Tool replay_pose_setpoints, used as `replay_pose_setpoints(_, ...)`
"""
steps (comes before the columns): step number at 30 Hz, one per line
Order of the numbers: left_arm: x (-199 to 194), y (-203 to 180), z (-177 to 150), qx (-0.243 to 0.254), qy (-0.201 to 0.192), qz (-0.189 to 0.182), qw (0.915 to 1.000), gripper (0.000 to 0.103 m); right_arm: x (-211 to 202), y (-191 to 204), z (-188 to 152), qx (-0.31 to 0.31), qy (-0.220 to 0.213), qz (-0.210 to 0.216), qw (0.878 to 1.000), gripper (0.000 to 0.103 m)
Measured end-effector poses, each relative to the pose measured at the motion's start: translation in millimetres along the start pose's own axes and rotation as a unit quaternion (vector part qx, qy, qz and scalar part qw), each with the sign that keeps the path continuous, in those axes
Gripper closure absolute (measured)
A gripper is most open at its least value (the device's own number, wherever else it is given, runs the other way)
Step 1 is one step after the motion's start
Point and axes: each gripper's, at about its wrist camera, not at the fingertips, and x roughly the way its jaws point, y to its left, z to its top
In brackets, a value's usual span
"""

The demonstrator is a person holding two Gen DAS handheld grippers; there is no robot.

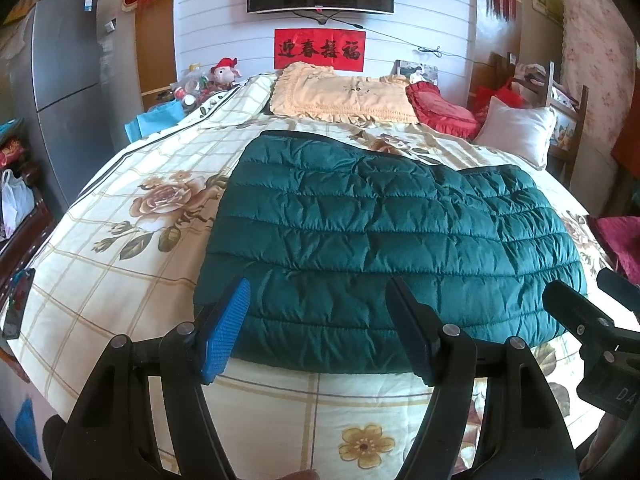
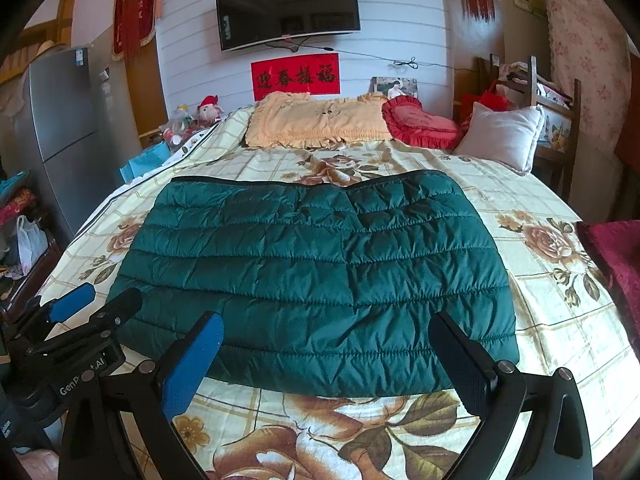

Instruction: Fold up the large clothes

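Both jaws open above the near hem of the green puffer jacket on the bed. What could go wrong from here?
1. The green puffer jacket is thick and already doubled; the right gripper may pinch only the top layer, so the fold could slide apart.
2. Its shiny quilted shell looks slick and may slip from the left gripper.
3. The near hem lies on the floral bedspread; a low grab might catch the spread too.
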Motion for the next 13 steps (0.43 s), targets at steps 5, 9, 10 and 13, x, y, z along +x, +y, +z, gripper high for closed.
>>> replay_pose_setpoints(5,1.4,1.3,-1.0,0.000,-0.005,-0.002,1.0000,0.032,1.9,-0.9,-0.8,-0.001,0.003,0.002,1.000,0.001)
replay_pose_setpoints(9,3.2,3.2,-2.2,0.001,-0.011,-0.002,0.9999,0.032,2.7,-1.3,-0.9,0.000,0.004,0.002,1.000,0.001)
replay_pose_setpoints(10,3.6,4.0,-2.5,0.001,-0.013,-0.004,0.9999,0.032,2.7,-1.1,-1.0,0.000,0.004,0.001,1.000,0.001)
replay_pose_setpoints(13,5.4,6.1,-2.8,0.000,-0.011,-0.003,0.9999,0.032,4.1,-3.0,-2.0,0.002,0.006,0.001,1.000,0.001)
